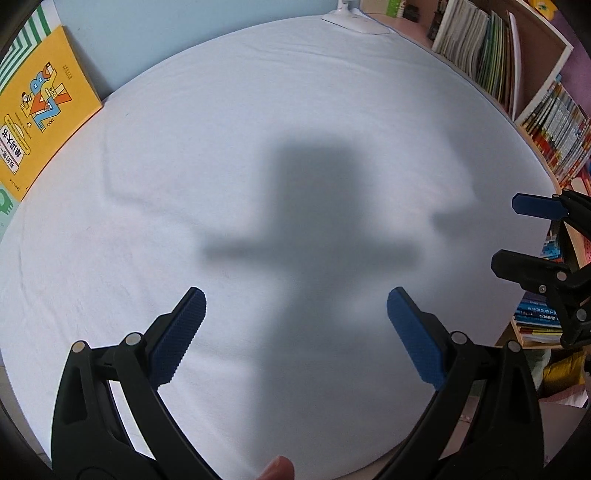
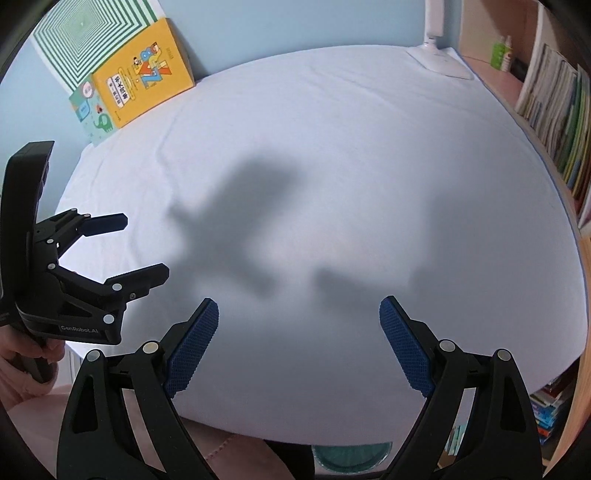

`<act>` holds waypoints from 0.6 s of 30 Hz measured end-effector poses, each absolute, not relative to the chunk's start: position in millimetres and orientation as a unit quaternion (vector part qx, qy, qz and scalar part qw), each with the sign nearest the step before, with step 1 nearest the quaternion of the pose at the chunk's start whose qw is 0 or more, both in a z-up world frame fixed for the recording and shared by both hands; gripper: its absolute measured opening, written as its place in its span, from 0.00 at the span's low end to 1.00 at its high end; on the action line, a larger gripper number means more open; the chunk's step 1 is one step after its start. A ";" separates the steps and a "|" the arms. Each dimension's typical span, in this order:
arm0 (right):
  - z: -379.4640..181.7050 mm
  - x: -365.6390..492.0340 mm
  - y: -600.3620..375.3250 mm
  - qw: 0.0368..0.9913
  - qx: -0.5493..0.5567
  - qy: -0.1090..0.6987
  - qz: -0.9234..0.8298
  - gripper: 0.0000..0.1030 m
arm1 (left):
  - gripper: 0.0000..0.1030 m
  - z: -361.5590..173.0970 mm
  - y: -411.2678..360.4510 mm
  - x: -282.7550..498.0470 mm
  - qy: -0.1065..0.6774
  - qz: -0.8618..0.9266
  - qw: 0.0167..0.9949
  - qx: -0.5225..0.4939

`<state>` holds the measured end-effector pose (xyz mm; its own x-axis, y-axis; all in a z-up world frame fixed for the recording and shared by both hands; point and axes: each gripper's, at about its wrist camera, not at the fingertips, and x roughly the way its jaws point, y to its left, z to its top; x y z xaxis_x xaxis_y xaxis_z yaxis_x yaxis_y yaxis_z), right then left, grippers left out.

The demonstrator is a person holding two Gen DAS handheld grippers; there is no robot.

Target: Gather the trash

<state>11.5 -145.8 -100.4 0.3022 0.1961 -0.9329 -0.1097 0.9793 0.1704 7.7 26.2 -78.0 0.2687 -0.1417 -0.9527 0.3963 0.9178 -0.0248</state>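
Left wrist view: left gripper (image 1: 295,306), blue-padded black jaws spread wide, nothing held, above a white cloth-covered table (image 1: 184,184). An orange picture book (image 1: 40,122) is propped at the far left; a white lamp base (image 1: 356,20) at the far edge. No trash is seen here.

Right wrist view: right gripper (image 2: 299,317), released and empty, over the same cloth. A teal round bin (image 2: 351,458) is glimpsed below the near edge. Trash should be located before any descent is made.
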 end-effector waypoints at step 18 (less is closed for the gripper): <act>-107.4 22.4 -141.5 0.798 0.034 0.593 0.104 0.86 | 0.93 -82.6 34.1 15.7 0.585 -0.169 0.786 0.109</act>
